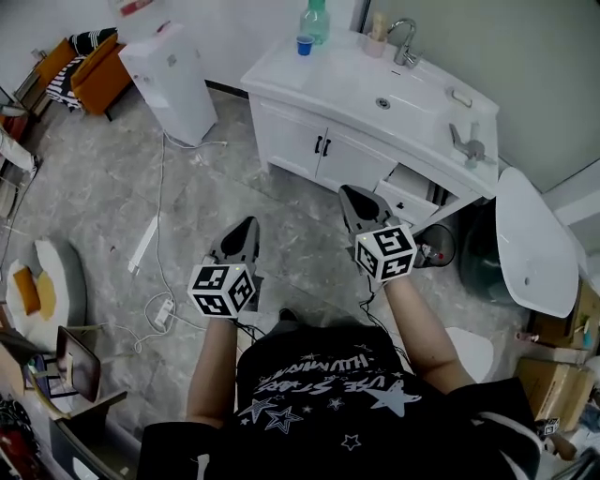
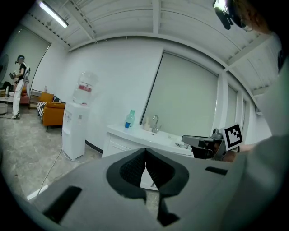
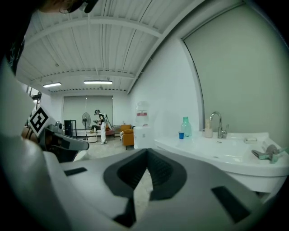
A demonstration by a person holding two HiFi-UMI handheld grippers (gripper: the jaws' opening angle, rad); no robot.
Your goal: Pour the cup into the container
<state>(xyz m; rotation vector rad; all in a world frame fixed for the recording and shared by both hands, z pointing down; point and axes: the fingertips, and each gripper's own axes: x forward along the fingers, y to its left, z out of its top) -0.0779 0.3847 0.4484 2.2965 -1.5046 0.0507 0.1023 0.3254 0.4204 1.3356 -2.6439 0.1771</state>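
A small blue cup (image 1: 305, 44) stands at the back left corner of the white vanity top (image 1: 328, 80), beside a green bottle (image 1: 316, 21). A small beige container (image 1: 378, 36) sits next to the faucet (image 1: 405, 42). Both grippers hang over the floor in front of the vanity, well short of the cup. My left gripper (image 1: 249, 227) is shut and holds nothing, and my right gripper (image 1: 353, 195) is likewise shut and empty. The cup (image 2: 128, 124) shows far off in the left gripper view, past the joined jaws of the left gripper (image 2: 145, 151). The right gripper view also has the cup (image 3: 181, 135) beyond the right gripper (image 3: 146, 152).
A sink basin (image 1: 382, 101) is set in the vanity top. A vanity drawer (image 1: 410, 190) stands open near my right gripper. A water dispenser (image 1: 173, 80) and orange sofa (image 1: 94, 70) stand at the left. Cables and a power strip (image 1: 142, 244) lie on the floor. A person (image 3: 100, 124) stands far off.
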